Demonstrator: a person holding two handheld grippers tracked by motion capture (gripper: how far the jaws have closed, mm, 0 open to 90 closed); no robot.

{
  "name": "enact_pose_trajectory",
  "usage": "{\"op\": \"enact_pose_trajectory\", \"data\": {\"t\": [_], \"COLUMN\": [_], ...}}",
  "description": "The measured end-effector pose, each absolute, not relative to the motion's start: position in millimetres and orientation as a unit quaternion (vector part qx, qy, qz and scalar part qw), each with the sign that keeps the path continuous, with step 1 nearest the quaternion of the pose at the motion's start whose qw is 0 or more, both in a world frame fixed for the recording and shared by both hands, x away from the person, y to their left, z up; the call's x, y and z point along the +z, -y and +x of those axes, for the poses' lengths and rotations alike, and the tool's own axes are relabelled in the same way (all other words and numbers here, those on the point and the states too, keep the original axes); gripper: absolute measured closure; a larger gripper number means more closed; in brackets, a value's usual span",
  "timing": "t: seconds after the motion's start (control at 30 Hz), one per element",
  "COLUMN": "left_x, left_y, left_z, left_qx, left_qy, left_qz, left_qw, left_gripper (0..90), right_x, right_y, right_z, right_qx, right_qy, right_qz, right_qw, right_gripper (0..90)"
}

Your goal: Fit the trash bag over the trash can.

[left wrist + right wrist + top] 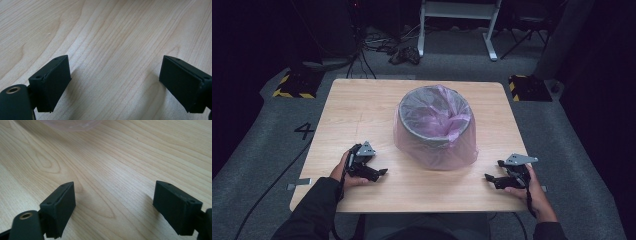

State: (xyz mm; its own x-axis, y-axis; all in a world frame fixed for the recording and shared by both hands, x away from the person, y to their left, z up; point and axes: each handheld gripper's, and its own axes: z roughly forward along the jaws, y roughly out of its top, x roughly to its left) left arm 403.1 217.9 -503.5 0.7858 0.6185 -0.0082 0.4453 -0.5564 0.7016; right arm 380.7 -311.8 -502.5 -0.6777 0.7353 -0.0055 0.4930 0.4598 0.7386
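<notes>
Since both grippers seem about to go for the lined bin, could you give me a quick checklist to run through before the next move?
1. Left gripper jaws open, nothing between them: ok.
2. Right gripper jaws open, nothing between them: ok.
3. Bin upright on the table: ok.
4. Pink bag draped over the rim and down the sides: ok.
5. Both grippers apart from the bag: ok.
6. Bin empty inside: cannot tell.
</notes>
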Motion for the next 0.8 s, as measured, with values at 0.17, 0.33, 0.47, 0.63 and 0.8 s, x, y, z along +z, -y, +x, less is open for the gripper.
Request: {"op": "enact_pose_trajectory", "data": {"t": [0.17,0.33,0.47,0.63,0.8], "left_x": [-503.5,-503.6,-503.6,-503.4,-503.3], "left_y": [-217.9,-217.6,-217.3,-217.1,-217.3], "left_z": [403.1,403.6,404.0,405.0,405.2], "left_qx": [0.120,0.120,0.121,0.123,0.123], "left_qy": [-0.304,-0.304,-0.304,-0.302,-0.301], "left_qz": [0.874,0.874,0.874,0.874,0.875], "left_qw": [0.359,0.360,0.360,0.359,0.359], "left_gripper": [9.9,9.9,9.9,9.9,9.9], "right_x": [-502.6,-502.6,-502.5,-502.5,-502.6], "right_y": [311.5,311.6,311.9,311.9,312.1], "right_z": [380.6,380.7,381.0,381.0,381.2], "right_qx": [0.368,0.368,0.369,0.369,0.369], "right_qy": [-0.838,-0.839,-0.840,-0.840,-0.841], "right_qz": [0.366,0.366,0.363,0.363,0.361], "right_qw": [0.165,0.165,0.164,0.164,0.164], "right_gripper": [17.5,17.5,17.6,17.5,17.5]}}
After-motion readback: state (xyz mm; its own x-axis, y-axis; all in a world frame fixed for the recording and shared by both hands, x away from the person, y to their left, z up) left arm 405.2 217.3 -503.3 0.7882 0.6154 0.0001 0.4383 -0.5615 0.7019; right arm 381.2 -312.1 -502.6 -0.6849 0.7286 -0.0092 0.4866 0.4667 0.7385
